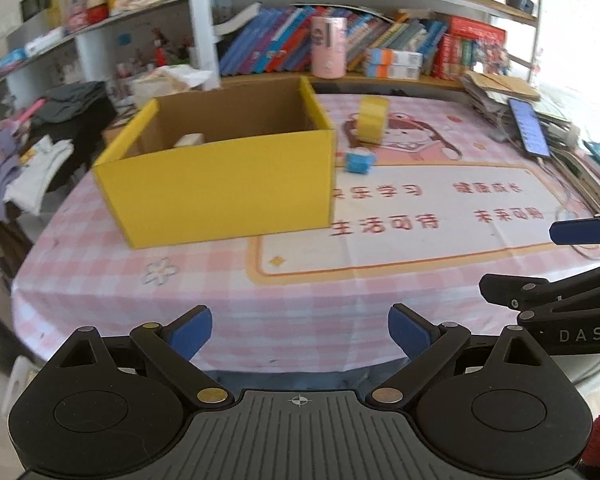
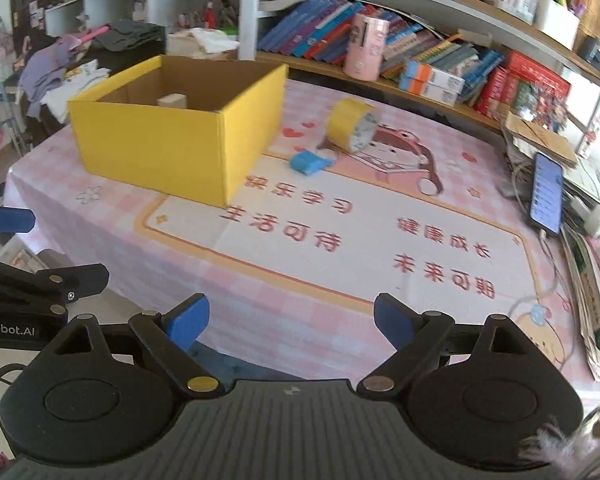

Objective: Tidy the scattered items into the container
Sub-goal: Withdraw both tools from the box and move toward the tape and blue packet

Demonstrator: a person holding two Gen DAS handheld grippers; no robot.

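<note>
An open yellow cardboard box [image 1: 220, 184] [image 2: 172, 148] stands on the pink checked tablecloth, with a pale beige block [image 1: 188, 141] [image 2: 173, 101] inside it. To its right a yellow tape roll [image 1: 373, 119] [image 2: 354, 125] stands on edge. A small blue item [image 1: 359, 161] [image 2: 309, 161] lies in front of the roll. My left gripper [image 1: 300, 334] hovers open over the table's near edge, nothing between its fingers. My right gripper [image 2: 291, 324] is open and empty too, also at the near edge, well short of the items.
A lit phone [image 1: 529, 128] [image 2: 547, 194] leans on stacked papers at the right edge, with cables beside it. A pink canister [image 1: 329, 46] [image 2: 366, 47] and rows of books stand at the back. Clothes [image 1: 40, 140] pile up beyond the left edge.
</note>
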